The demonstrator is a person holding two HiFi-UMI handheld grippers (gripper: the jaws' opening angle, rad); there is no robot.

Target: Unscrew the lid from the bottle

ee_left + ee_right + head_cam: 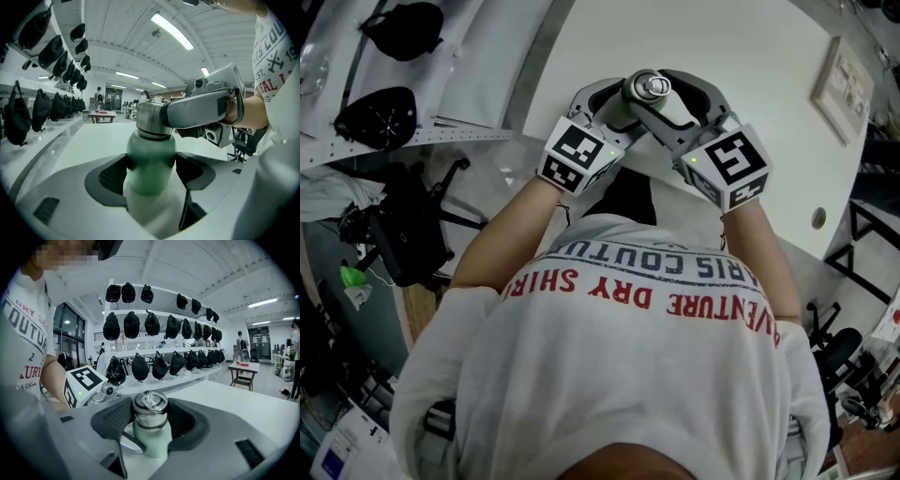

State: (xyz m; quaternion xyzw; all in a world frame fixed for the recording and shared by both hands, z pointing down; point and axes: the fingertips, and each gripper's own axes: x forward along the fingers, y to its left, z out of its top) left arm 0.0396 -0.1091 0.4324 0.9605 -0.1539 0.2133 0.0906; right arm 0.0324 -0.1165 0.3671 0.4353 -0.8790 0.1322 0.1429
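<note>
Bottle (151,439): one, pale green
Lid (149,408): one, steel
Grippers: two, left gripper (151,165) and right gripper (150,417)
Marker cubes (577,153): two, one on each gripper
Black caps (131,325): over a dozen, on shelves
White table (750,56): one

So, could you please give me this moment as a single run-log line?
left gripper: shut on bottle | right gripper: shut on lid | lid: not yet off

Table (750,56): open white top from 11 to 2 o'clock beyond the bottle (151,439); free passage.
Framed card (841,89): 2 o'clock, near the table edge.
Cap shelf (394,112): 10 o'clock, flanks the table's left edge.
Bottle's near side: closed off. Left gripper (151,173) clamps the body from 7 o'clock; right gripper (149,408) clamps the lid (654,87) from 5.
</note>
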